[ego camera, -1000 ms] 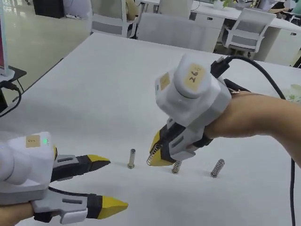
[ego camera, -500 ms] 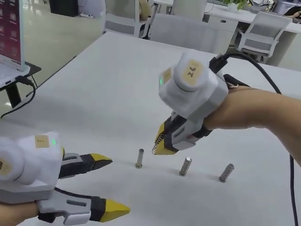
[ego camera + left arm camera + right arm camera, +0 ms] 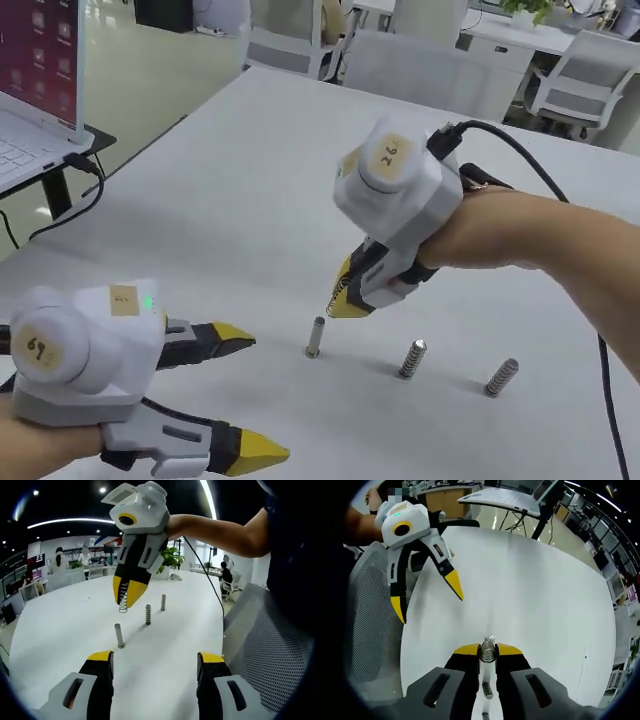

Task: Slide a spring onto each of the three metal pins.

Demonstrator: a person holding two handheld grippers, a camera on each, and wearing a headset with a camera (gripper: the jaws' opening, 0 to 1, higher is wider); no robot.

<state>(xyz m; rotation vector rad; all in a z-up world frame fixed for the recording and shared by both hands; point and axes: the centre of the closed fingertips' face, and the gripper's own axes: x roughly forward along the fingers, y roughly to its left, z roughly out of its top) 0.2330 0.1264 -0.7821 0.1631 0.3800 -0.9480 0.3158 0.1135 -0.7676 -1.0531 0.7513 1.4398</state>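
A bare metal pin [image 3: 315, 337] [image 3: 119, 635] stands upright on the white table [image 3: 220, 200]. To its right, two more pins [image 3: 413, 358] [image 3: 501, 377] each carry a spring. My right gripper [image 3: 348, 302] [image 3: 488, 652] hovers just above and right of the bare pin, shut on a loose spring [image 3: 338, 291] [image 3: 123, 598] [image 3: 488, 649] that hangs from its yellow tips. My left gripper [image 3: 255, 395] [image 3: 156, 657] rests low at the near left, open, with nothing between its jaws. The bare pin lies ahead of it.
A laptop [image 3: 40, 90] stands on a side stand to the left, off the table. Office chairs [image 3: 420, 55] line the far edge. A black cable [image 3: 560, 190] trails from the right gripper over the person's arm.
My right gripper has lifted with the spring and drifted left from beside the middle pin toward the bare pin. The left gripper stays open in the same place.
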